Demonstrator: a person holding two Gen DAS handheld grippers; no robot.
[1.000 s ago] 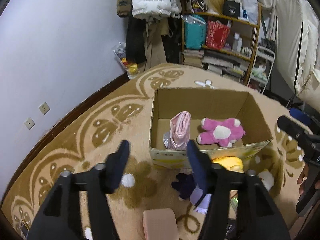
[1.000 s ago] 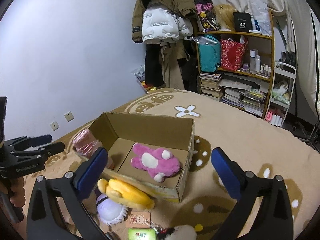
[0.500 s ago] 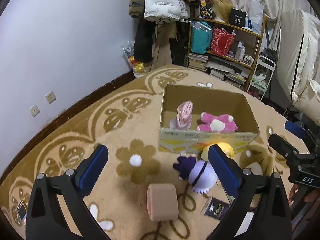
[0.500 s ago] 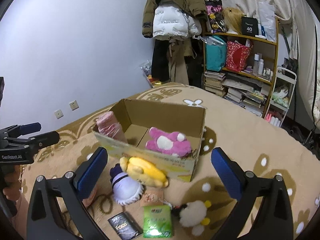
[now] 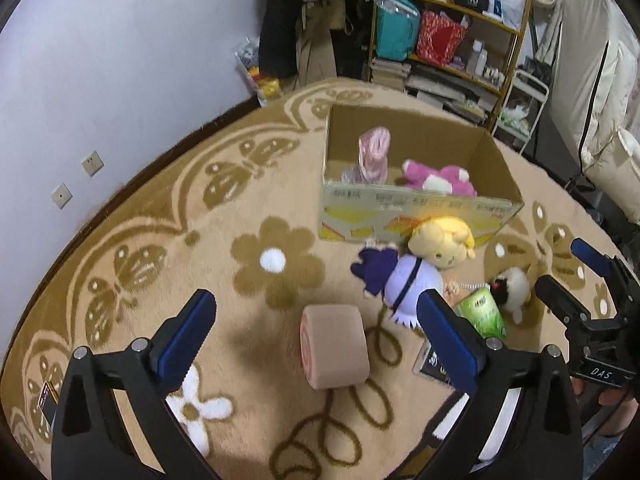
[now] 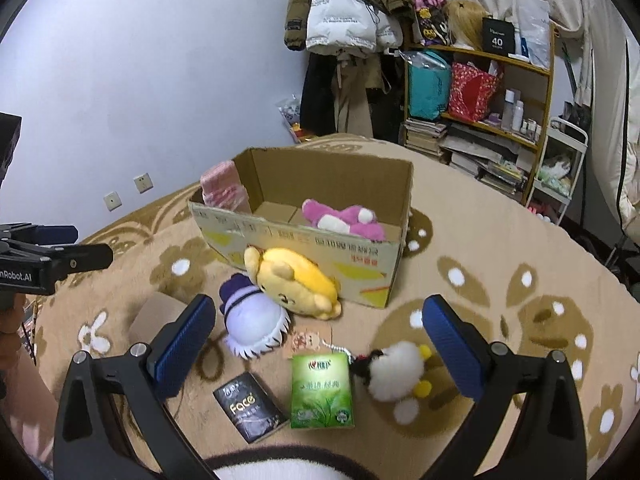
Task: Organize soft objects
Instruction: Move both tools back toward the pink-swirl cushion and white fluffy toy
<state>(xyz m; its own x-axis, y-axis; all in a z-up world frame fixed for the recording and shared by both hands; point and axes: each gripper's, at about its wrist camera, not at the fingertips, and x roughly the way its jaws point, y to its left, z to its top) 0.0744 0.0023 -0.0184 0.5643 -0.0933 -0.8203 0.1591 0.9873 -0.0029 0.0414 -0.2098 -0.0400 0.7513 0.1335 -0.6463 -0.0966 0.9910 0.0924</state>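
Observation:
An open cardboard box (image 5: 416, 212) (image 6: 304, 248) stands on the rug with a pink plush (image 5: 436, 180) (image 6: 340, 220) and a pink rolled item (image 5: 372, 156) (image 6: 222, 188) inside. In front lie a yellow plush (image 5: 440, 242) (image 6: 296, 280), a purple-white plush (image 5: 400, 280) (image 6: 252, 320), a beige roll cushion (image 5: 334, 344) and a white fluffy toy (image 5: 512, 286) (image 6: 394, 368). My left gripper (image 5: 316, 344) is open, above the cushion. My right gripper (image 6: 316, 348) is open, above the green pack (image 6: 322, 390).
A black "Face" packet (image 6: 250, 406) lies by the green tissue pack (image 5: 482, 314). A shelf with bags and books (image 6: 476, 92) and hanging coats (image 6: 352, 28) stand at the back wall. A white-dark plush edge (image 6: 280, 468) shows at the bottom of the right wrist view.
Both grippers have pulled back and up from the box. The left gripper's fingers have opened wide. More floor items have come into view.

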